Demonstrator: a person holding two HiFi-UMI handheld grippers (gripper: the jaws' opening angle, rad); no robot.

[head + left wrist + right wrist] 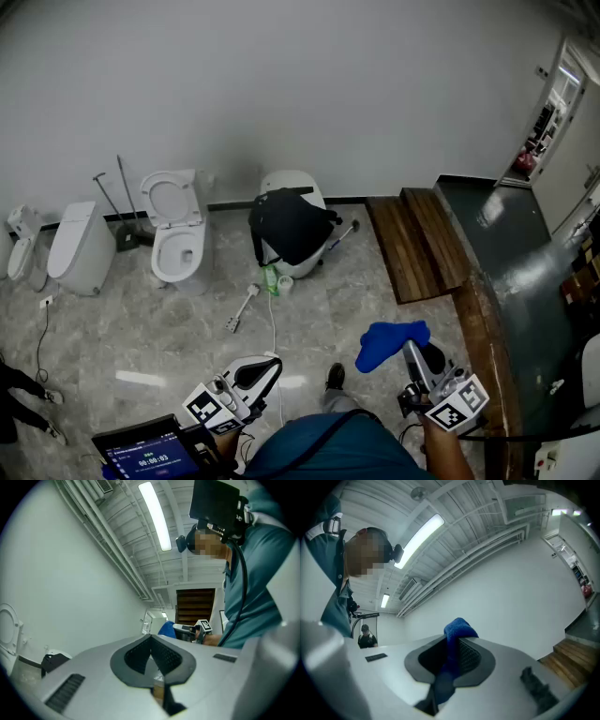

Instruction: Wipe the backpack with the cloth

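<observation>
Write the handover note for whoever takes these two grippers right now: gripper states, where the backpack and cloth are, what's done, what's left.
Left gripper: jaws together, nothing between them, held low near the person's body.
Right gripper: shut on the blue cloth, which sticks out past the jaw tips.
Black backpack: draped over a white fixture at the far wall, across the floor from both grippers.
Done: the cloth is in hand.
Left: walk to the backpack, then wipe it with the cloth. No contact has been made yet.
</observation>
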